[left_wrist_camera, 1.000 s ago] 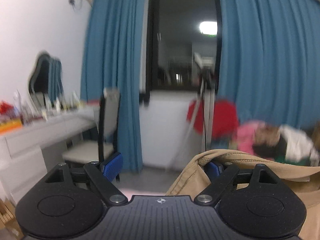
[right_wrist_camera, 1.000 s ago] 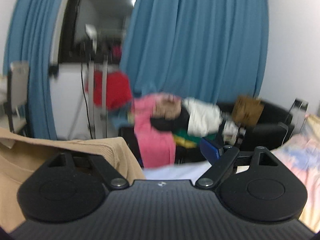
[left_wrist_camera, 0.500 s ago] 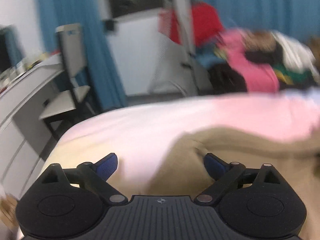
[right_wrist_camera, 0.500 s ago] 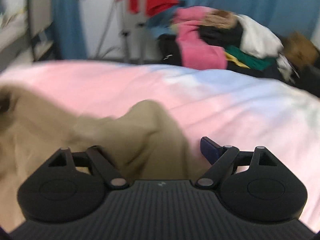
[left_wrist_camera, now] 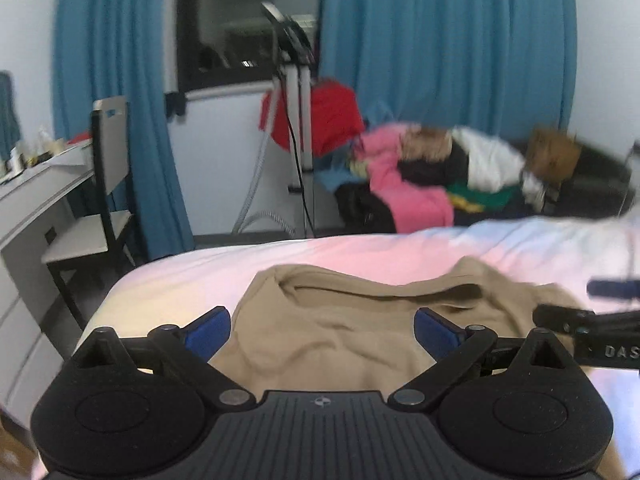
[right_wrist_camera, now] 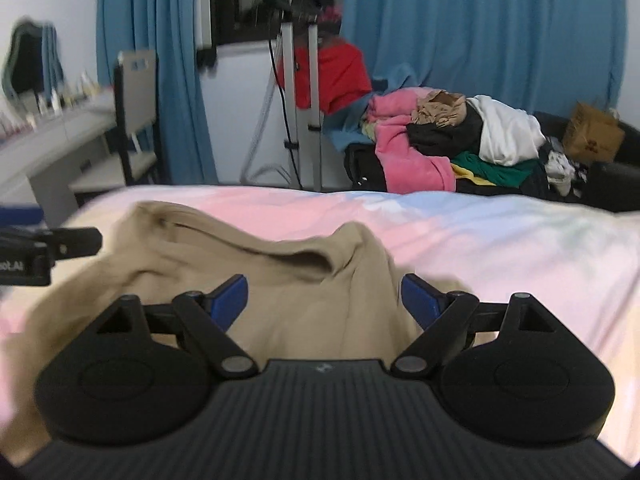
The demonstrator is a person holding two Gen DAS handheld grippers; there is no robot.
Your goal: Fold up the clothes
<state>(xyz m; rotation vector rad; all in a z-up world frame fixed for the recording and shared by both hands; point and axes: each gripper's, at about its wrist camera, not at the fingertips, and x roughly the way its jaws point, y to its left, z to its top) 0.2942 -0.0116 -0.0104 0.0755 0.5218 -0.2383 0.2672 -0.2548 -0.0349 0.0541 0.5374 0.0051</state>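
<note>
Left wrist view: the left hand-held gripper (left_wrist_camera: 322, 330) stands wide, its blue fingertips (left_wrist_camera: 210, 326) spread with nothing between them but the cloth lying beyond. Straight ahead of it a tan garment (left_wrist_camera: 340, 320) lies loosely bunched on the bed (left_wrist_camera: 360, 252), whose sheet is pale pink shading to light blue. The garment's neckline faces away from the gripper, its ribbed collar slack and rumpled, with soft folds across the body. To the right of this gripper, over the garment's far side, the right hand-held gripper (left_wrist_camera: 592, 304) reaches in from the frame edge, blurred. Beyond the bed, ahead and to the right, a heap of clothes (left_wrist_camera: 432, 176) in pink, black, white and green sits on a dark sofa (left_wrist_camera: 592, 196), with a brown cardboard box (left_wrist_camera: 554, 156) beside it. Ahead left is a chair (left_wrist_camera: 100, 184) at a white worktop (left_wrist_camera: 36, 188), and blue curtains (left_wrist_camera: 440, 40) frame a dark window.

Right wrist view: the right hand-held gripper (right_wrist_camera: 324, 298) is also spread wide and grips nothing. The tan garment (right_wrist_camera: 256, 280) lies directly ahead and to its left on the bed (right_wrist_camera: 500, 240), one shoulder humped up just in front of the fingertips (right_wrist_camera: 418, 294). The left hand-held gripper (right_wrist_camera: 48, 244) shows at the left edge, over the garment's other side. Farther ahead stand a tripod (right_wrist_camera: 298, 92) with a red cloth (right_wrist_camera: 340, 76) hung behind it, and the heap of clothes (right_wrist_camera: 448, 140) to the right.
</note>
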